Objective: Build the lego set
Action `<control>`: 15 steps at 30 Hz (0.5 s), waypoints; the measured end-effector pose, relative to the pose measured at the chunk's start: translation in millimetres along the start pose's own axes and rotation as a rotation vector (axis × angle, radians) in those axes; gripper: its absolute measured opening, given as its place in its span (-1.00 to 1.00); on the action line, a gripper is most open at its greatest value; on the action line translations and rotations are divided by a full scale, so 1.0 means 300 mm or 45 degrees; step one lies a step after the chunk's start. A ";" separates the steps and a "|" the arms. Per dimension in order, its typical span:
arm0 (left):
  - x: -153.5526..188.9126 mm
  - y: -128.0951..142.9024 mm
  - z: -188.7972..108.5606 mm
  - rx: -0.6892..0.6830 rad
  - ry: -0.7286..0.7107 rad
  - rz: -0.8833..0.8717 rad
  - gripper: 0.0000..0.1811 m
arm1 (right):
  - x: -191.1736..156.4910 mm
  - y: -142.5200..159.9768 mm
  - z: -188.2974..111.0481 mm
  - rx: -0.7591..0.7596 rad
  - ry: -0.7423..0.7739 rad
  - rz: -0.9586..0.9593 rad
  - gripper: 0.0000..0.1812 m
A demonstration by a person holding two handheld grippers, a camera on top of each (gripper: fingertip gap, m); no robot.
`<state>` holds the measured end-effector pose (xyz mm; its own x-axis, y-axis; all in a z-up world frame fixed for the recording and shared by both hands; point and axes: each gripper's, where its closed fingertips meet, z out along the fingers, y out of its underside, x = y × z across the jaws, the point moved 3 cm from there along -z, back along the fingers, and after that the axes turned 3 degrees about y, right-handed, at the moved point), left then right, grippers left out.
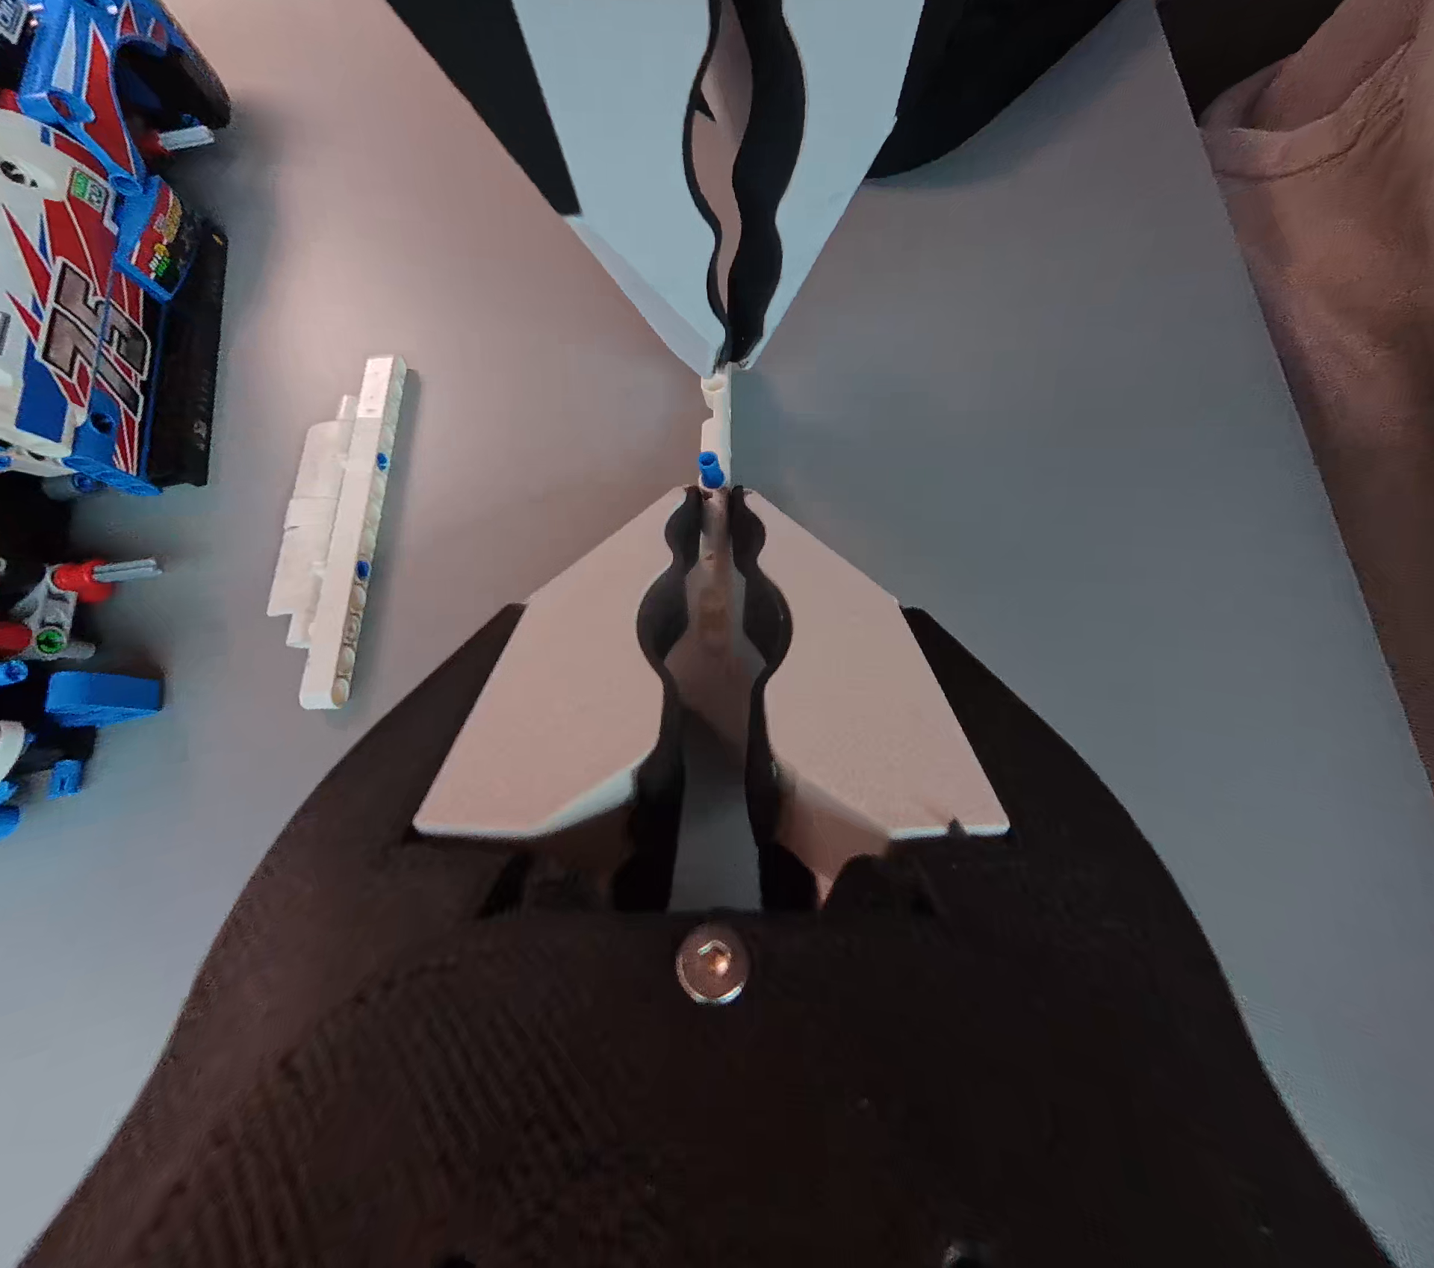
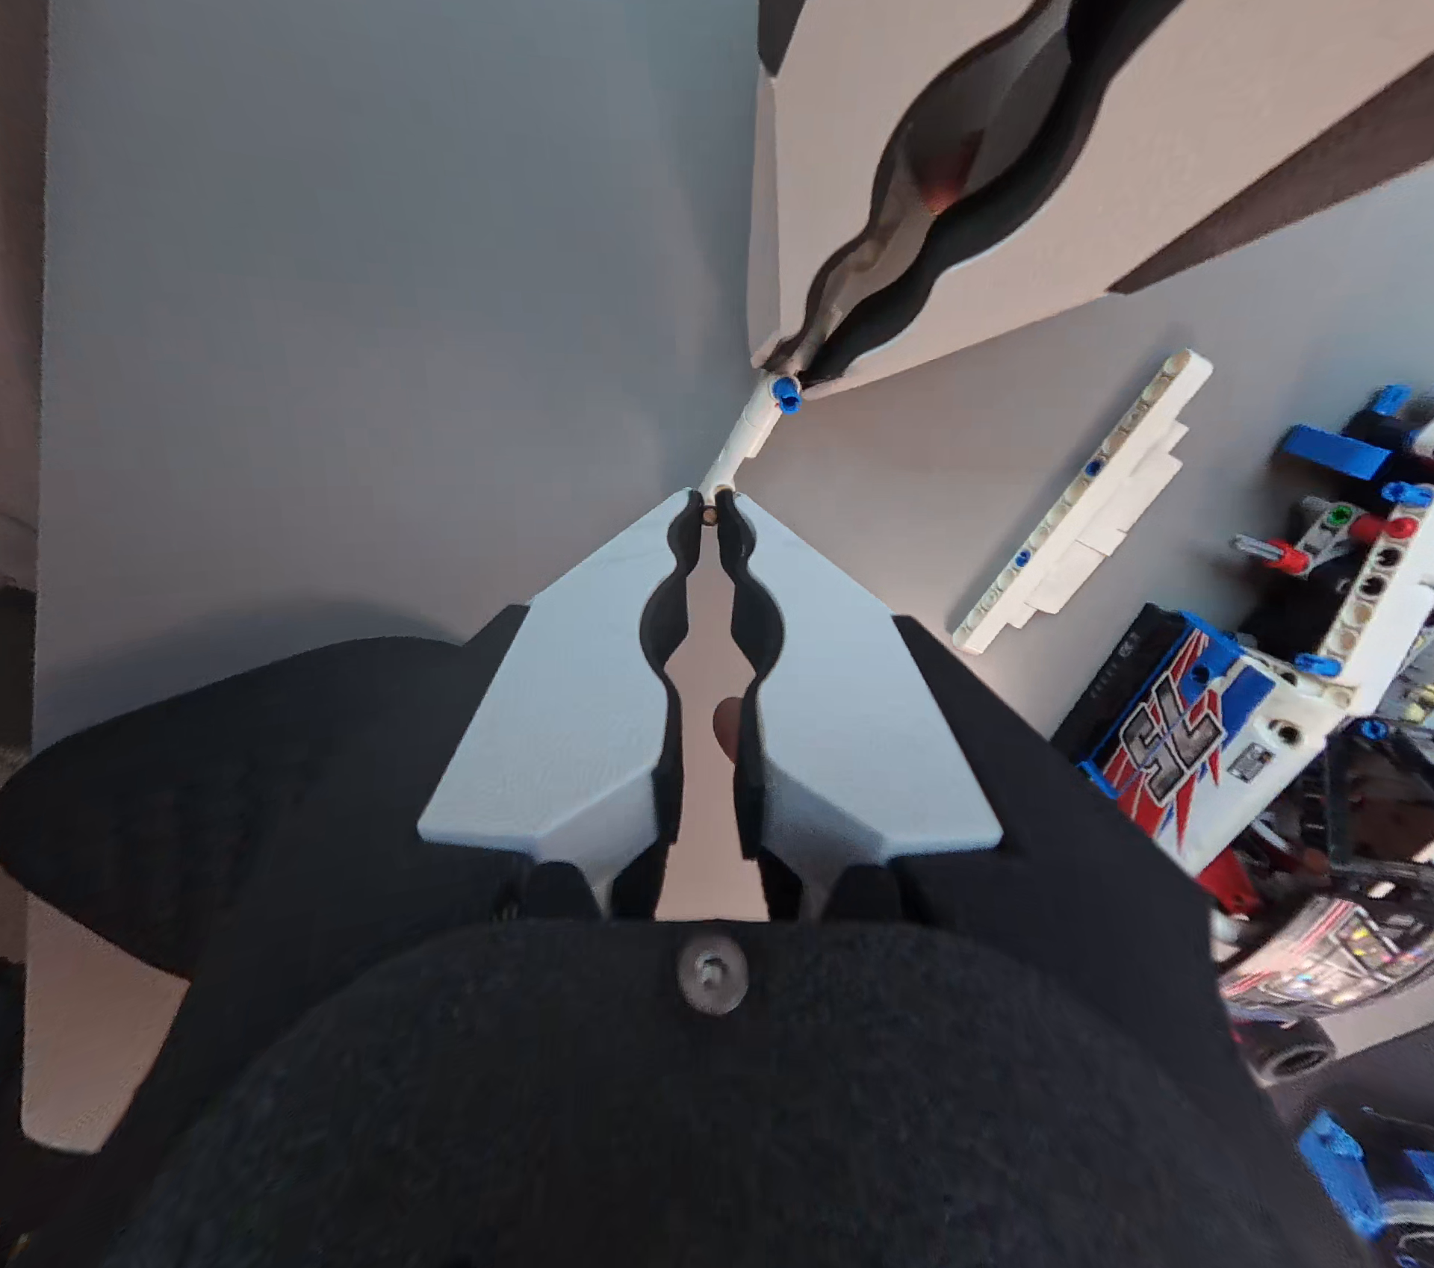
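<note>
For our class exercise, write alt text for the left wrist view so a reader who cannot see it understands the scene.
Two claws, the left claw below and the right claw above, pinch opposite ends of a small white beam with a blue pin above a grey table. At left lie a white assembly and a blue-and-red race car.

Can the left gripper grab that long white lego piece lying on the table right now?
Probably not yet: the left gripper is shut on the small white piece, shared with the right gripper. The long white piece lies uncovered, off to the side.

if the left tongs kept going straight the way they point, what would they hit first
Most likely the right tongs, which face the left tongs tip to tip. Both grip the same small white piece with a blue pin, so only it lies between them.
</note>
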<state>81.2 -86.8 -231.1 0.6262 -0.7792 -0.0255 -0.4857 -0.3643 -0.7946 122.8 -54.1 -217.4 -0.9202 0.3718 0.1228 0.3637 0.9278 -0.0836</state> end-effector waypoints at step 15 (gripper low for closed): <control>0.017 0.002 0.009 -0.032 -0.003 0.033 -0.94 | -0.002 0.049 -0.039 0.616 -0.005 0.587 -0.98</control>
<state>85.7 -89.5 -233.2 0.6147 -0.7873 -0.0471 -0.5167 -0.3569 -0.7782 130.3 -40.3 -207.2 -0.6869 0.7259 -0.0355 0.6148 0.5544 -0.5609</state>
